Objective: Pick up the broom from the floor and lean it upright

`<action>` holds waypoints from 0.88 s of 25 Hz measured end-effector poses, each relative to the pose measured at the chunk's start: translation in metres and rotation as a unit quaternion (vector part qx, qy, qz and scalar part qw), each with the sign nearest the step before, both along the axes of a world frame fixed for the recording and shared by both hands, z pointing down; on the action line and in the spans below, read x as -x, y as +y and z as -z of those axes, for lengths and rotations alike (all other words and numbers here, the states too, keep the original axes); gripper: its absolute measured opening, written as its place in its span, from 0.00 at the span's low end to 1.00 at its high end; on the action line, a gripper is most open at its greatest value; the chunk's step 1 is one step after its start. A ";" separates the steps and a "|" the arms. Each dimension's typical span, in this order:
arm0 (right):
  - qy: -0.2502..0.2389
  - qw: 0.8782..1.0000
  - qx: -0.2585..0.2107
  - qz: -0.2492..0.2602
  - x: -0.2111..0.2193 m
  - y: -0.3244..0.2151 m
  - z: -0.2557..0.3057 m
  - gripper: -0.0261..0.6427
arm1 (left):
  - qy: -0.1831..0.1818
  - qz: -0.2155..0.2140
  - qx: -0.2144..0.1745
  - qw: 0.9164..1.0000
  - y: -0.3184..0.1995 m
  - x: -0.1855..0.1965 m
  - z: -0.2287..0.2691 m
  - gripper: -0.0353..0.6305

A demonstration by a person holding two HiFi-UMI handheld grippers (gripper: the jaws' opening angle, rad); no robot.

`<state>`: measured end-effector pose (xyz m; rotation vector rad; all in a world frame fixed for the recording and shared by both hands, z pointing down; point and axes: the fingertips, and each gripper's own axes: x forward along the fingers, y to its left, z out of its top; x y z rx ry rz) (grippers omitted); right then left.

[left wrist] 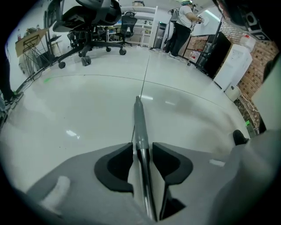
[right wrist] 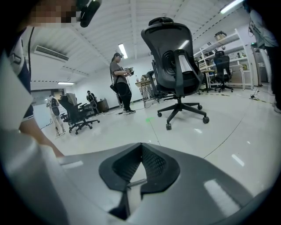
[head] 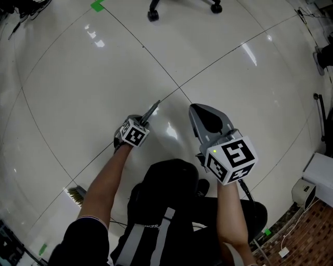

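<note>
The broom lies on the white floor. Its bristle head [head: 77,194] shows by my left forearm, and its grey handle [head: 155,107] runs up and right along a floor seam. My left gripper [head: 145,120] points steeply down over the handle's end. In the left gripper view the handle [left wrist: 139,118] passes between the dark pads [left wrist: 119,165] of the left gripper [left wrist: 142,148]; they stand close beside it with a thin gap. My right gripper [head: 194,108] hovers to the right of the handle, apart from it. Its tips meet on nothing [right wrist: 141,145].
A black office chair [right wrist: 175,66] stands ahead of the right gripper; its wheeled base [head: 182,6] shows at the far edge. Another chair [left wrist: 88,26] and a standing person [left wrist: 182,26] are farther off. White appliances [head: 317,174] and a brick-patterned wall sit at the right.
</note>
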<state>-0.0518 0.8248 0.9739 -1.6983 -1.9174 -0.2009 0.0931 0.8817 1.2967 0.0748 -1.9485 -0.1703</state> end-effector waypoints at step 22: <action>0.047 0.999 0.009 0.013 -0.006 -0.039 0.085 0.04 | -0.051 0.020 0.006 0.998 -0.002 0.014 0.152 0.18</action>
